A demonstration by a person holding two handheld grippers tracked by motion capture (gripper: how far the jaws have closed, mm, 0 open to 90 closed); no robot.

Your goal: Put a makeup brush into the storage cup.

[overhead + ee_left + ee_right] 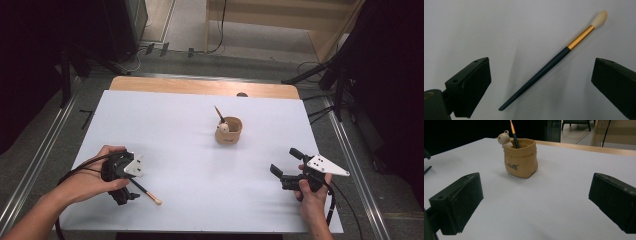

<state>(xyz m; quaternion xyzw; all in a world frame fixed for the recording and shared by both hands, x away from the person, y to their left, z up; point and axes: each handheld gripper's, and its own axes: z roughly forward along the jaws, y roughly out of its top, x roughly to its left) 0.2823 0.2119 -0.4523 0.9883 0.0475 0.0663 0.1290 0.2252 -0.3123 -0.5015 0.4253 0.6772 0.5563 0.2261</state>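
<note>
A thin brush (148, 193) with a dark handle, gold ferrule and pale bristles lies flat on the white table. My left gripper (126, 189) hangs over its handle end, pointing down. From that gripper the brush (554, 60) runs slantwise between the wide-apart jaws, untouched; my left gripper (541, 67) is open. A tan pot (229, 132) with a small bear figure stands mid-table and holds another brush (219, 114). My right gripper (284, 161) is open and empty, low at the right, facing the pot (520, 160) from a distance.
The white table top (200, 165) has a wooden strip (200, 86) along its far edge. Metal rails (40, 150) run along both sides. Cables and stand legs (325, 75) lie on the floor beyond.
</note>
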